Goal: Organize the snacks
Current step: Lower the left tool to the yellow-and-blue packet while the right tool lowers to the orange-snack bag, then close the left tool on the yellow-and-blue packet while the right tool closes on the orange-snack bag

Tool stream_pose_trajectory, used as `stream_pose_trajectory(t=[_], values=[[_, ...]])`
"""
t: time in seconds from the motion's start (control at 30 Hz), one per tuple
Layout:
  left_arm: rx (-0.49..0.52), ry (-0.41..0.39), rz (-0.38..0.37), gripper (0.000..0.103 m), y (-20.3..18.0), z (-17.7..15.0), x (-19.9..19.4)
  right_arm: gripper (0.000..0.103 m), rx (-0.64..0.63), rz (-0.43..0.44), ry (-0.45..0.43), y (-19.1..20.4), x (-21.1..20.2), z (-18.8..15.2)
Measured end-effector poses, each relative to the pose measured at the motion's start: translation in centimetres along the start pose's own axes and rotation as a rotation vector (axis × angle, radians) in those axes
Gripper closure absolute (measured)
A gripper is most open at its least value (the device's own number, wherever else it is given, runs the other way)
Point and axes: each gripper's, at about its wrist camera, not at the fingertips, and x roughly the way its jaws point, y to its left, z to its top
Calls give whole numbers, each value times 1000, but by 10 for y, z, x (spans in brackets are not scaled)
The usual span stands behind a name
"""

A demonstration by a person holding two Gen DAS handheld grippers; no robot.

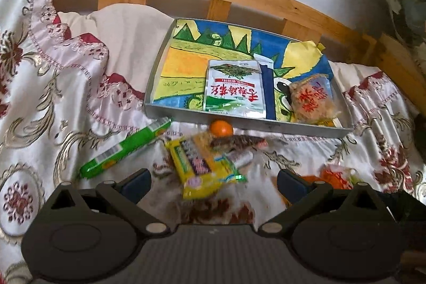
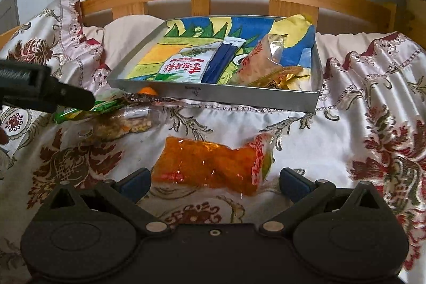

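Just ahead of the right gripper [image 2: 214, 181], between its spread fingers and slightly beyond their tips, lay the orange packet [image 2: 213, 164] on the bedspread [image 2: 346, 129]. The jaws stood wide apart and held nothing. Farther ahead sat the tray [image 2: 213, 95], already holding the white packet [image 2: 186, 67], a blue strip beside it and a clear bag [image 2: 259, 63] with red lettering.

The left gripper [image 1: 214, 184] was likewise spread and empty, with the yellow packet [image 1: 203, 167] lying just past its fingertips, a green roll [image 1: 125, 148] off to its left and an orange fruit [image 1: 221, 128] touching or nearly touching the tray's near wall.

To take the orange packet well, I judge the right gripper should drop low, straddle the narrow pinched waist of the bag and close gently, since the film looks slippery and the contents soft. It should then lift clear of the tray wall and set down in the bare left part of the tray.

The small heap near the left gripper was blurred, so the dark wrapper and clear bag in it could not be identified. Gold wrappers under the clear bag were partly hidden. The left gripper's body cut across the right view's edge, covering part of the green roll.
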Motion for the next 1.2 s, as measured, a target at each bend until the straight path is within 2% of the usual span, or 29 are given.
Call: stream_pose_trajectory(t=[0.1, 0.3, 0.47, 0.57, 0.63, 0.77, 0.97, 1.03, 1.2], values=[[0, 10, 0, 1, -1, 6, 10, 1, 12, 5, -11, -2, 8, 1], [8, 96, 22, 1, 0, 15, 35, 1, 18, 49, -15, 4, 22, 2], [-64, 107, 15, 2, 17, 16, 44, 1, -12, 57, -24, 11, 28, 3], [-108, 126, 5, 9, 27, 18, 48, 1, -19, 68, -32, 13, 31, 2], [-135, 152, -11, 19, 33, 19, 51, 1, -17, 77, -39, 12, 32, 1], [-176, 184, -45, 21, 37, 21, 57, 1, -9, 80, -40, 11, 32, 0], [-136, 226, -52, 22, 30, 25, 65, 1, -34, 75, -45, 17, 31, 0], [-142, 224, -57, 35, 29, 25, 65, 1, -46, 76, -46, 20, 32, 0], [-155, 223, -63, 42, 32, 21, 59, 1, -92, 73, -46, 29, 35, 0]])
